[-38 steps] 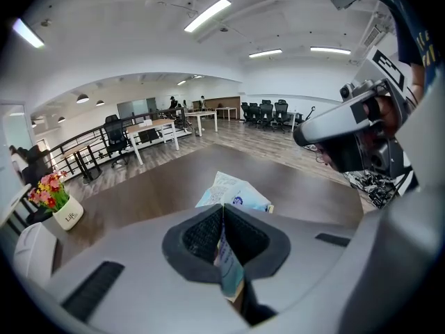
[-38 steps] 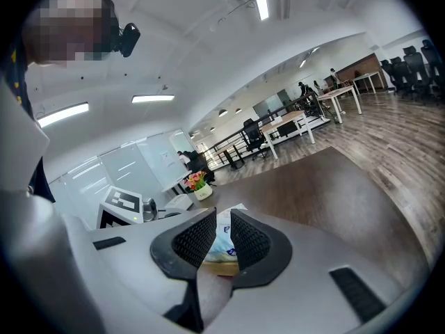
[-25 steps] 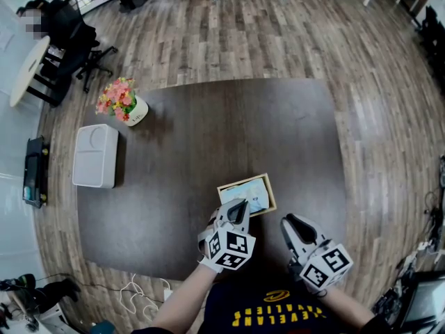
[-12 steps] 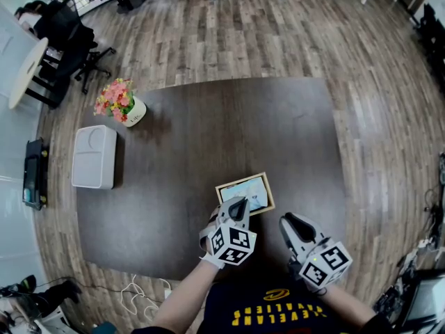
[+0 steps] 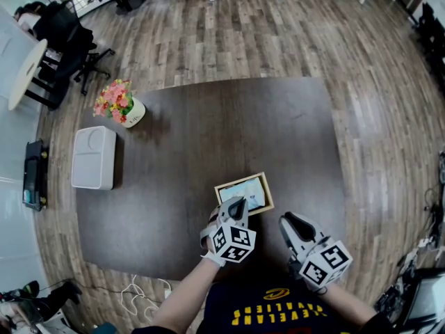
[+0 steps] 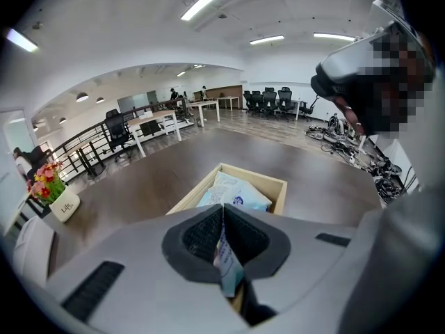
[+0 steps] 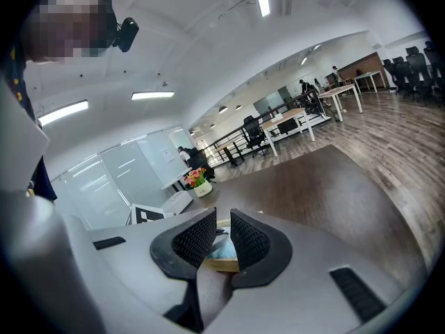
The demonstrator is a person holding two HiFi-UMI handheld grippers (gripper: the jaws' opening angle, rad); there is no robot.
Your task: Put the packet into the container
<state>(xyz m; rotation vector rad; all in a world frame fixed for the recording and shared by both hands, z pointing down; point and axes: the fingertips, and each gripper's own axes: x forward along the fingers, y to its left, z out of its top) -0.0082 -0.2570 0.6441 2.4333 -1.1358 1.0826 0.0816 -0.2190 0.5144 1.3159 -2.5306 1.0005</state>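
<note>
left gripper (image 6: pixel 222 220) clamping packet (image 6: pixel 227 268), by container (image 6: pixel 254 173) — right gripper (image 7: pixel 222 237) jaws parted

Packet (image 6: pixel 226 266): thin, pale blue and white with small print, pinched edge-on between the closed pads of the left gripper (image 6: pixel 223 209), its loose end hanging below them, just short of the container's near wall.

Container (image 5: pixel 240 180): shallow, open-topped, light wooden box, upright on the dark table (image 5: pixel 208 131) near its front edge, turned slightly askew.

Second packet (image 6: pixel 233 193): pale blue, puffy, with a dark round mark, lying flat inside the container and filling most of its floor.
</note>
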